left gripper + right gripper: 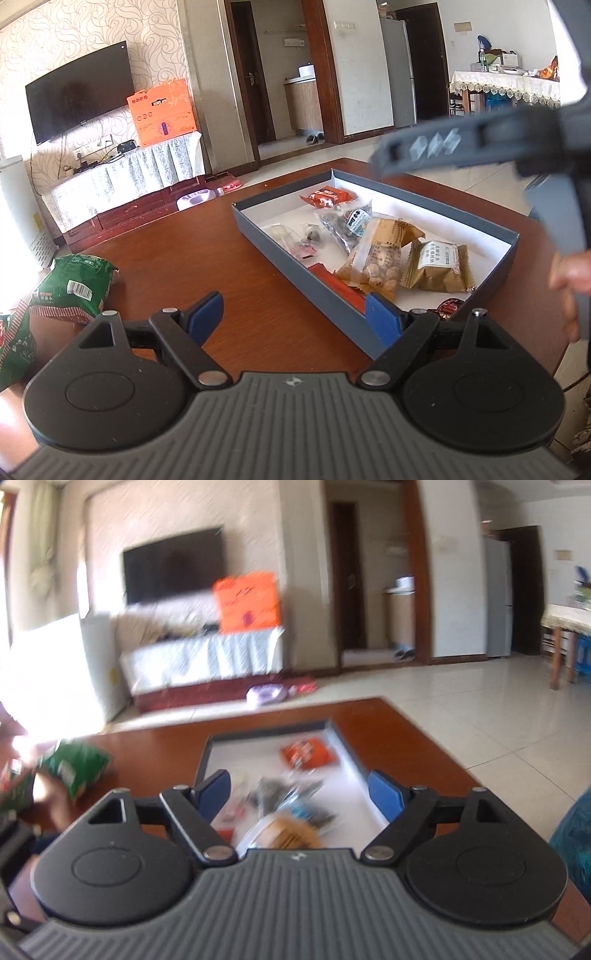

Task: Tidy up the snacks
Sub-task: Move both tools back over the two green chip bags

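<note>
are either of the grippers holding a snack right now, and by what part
Nothing is held. The left gripper and the right gripper are both open with nothing between the fingers; the snacks lie loose in the box.

I see open tabletop (207, 236) between the green bags (74, 288) at my left and the snack-filled box (258, 236), whose raised walls block a low approach, while my right gripper (461, 147) hangs over its far right corner.

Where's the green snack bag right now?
The green snack bag lies on the wooden table at the far left of the left wrist view, outside and left of the grey box, with another green packet beside it.
</note>
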A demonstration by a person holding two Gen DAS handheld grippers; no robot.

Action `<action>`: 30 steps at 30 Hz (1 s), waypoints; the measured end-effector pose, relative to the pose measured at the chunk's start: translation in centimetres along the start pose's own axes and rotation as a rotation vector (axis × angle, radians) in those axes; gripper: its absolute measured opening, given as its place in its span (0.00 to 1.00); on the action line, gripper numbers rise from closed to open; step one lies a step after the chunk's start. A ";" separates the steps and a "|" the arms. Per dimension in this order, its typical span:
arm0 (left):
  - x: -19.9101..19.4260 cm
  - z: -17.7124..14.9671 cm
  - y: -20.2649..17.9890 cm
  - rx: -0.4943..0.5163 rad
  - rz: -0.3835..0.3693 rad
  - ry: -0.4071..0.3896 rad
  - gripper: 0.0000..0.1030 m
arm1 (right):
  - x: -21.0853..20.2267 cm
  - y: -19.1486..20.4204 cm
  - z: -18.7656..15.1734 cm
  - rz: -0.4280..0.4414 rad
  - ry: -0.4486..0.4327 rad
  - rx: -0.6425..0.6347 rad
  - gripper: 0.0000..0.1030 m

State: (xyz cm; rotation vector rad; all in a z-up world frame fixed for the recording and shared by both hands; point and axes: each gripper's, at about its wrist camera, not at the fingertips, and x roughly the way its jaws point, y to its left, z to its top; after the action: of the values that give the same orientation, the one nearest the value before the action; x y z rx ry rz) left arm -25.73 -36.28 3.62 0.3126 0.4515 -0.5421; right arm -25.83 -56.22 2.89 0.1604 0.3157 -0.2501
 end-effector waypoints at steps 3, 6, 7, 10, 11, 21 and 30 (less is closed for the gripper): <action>-0.1 0.1 0.1 -0.006 0.002 0.000 0.85 | -1.1 -1.3 0.4 -0.059 -0.052 0.079 0.81; 0.1 0.4 0.2 -0.009 0.008 -0.003 0.85 | -1.2 -1.9 0.4 -0.063 -0.050 0.125 0.81; 0.1 0.5 0.4 -0.011 0.011 -0.005 0.85 | -1.2 -1.8 0.4 -0.052 -0.048 0.124 0.81; -0.1 0.6 0.9 -0.027 0.026 -0.007 0.85 | -1.3 -0.3 0.4 0.005 -0.038 0.091 0.81; -0.1 0.6 1.3 -0.036 0.032 -0.006 0.85 | -1.2 0.4 0.4 0.026 -0.030 0.077 0.81; -0.9 0.3 7.7 -0.133 0.181 0.024 0.93 | -0.1 6.1 0.6 0.102 0.004 0.022 0.81; -2.0 -1.4 17.1 -0.124 0.334 0.049 0.96 | 1.3 11.5 0.1 0.212 0.033 0.042 0.81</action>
State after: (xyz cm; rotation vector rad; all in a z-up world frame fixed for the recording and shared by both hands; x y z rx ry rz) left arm -18.19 -20.98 6.25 0.2750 0.4664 -0.1805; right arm -21.53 -45.57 3.90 0.2378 0.3235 -0.0443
